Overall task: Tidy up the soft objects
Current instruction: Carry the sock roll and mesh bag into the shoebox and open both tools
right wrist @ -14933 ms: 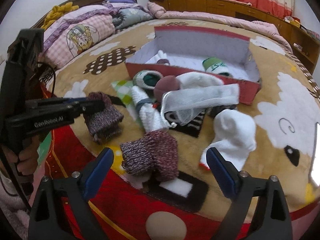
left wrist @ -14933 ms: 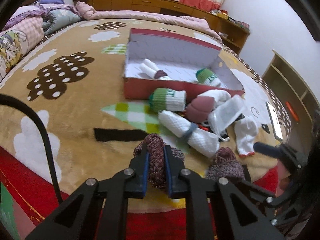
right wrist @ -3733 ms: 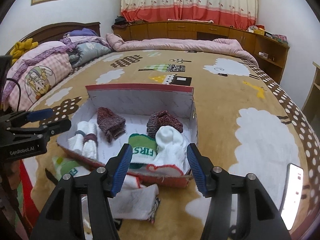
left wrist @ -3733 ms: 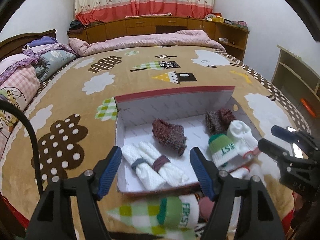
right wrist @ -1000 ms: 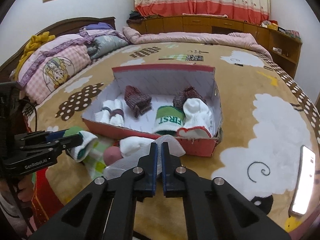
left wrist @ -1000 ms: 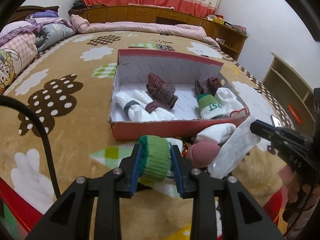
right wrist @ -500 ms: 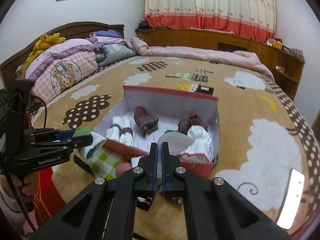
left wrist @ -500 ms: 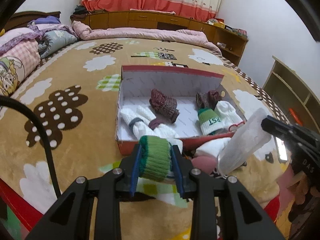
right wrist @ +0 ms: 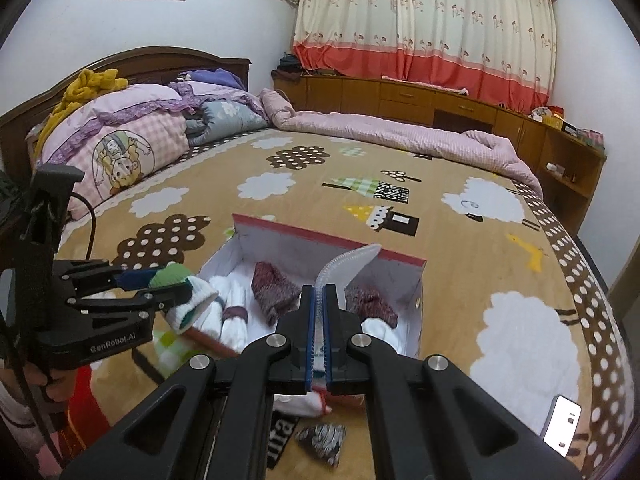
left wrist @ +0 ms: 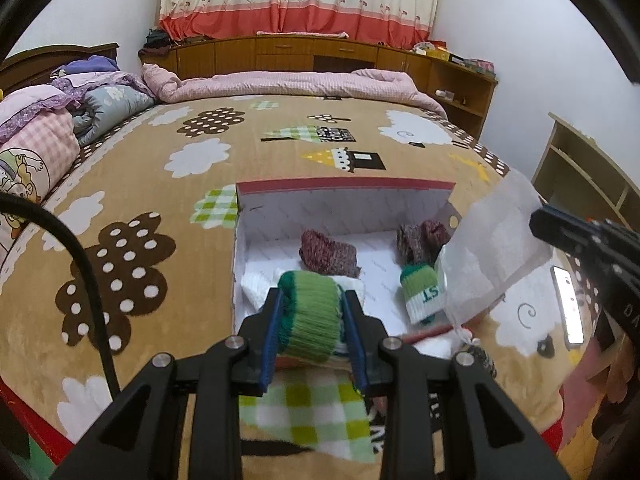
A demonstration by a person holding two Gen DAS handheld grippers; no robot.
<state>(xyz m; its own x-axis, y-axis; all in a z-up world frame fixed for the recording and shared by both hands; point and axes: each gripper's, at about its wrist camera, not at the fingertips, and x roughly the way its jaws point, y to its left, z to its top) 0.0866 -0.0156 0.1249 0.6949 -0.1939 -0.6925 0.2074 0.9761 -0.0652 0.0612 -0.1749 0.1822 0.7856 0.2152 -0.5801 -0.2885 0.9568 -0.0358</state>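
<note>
My left gripper (left wrist: pixel 312 312) is shut on a green-cuffed rolled sock (left wrist: pixel 312 320) and holds it above the near edge of the red shoebox (left wrist: pixel 344 188). The sock also shows in the right wrist view (right wrist: pixel 188 296), at that gripper (right wrist: pixel 158 282). My right gripper (right wrist: pixel 319 300) is shut on a flat white mesh sock (right wrist: pixel 346 268), held above the box (right wrist: pixel 328 240); in the left wrist view the mesh sock (left wrist: pixel 492 248) hangs over the box's right end. Inside lie maroon knit rolls (left wrist: pixel 328 254), white rolled socks (right wrist: pixel 232 312) and a green sock roll (left wrist: pixel 422 296).
The box rests on a brown patterned blanket (left wrist: pixel 132 184) on a bed. Loose socks lie in front of the box, one dark (right wrist: pixel 322 442). A phone (right wrist: pixel 562 426) lies at the right. Folded quilts and pillows (right wrist: pixel 132 140) are piled at the left.
Both grippers have risen and moved forward over the box with their socks. The green-cuffed sock now hangs above the white rolls, and the mesh sock is over the box's right side.
</note>
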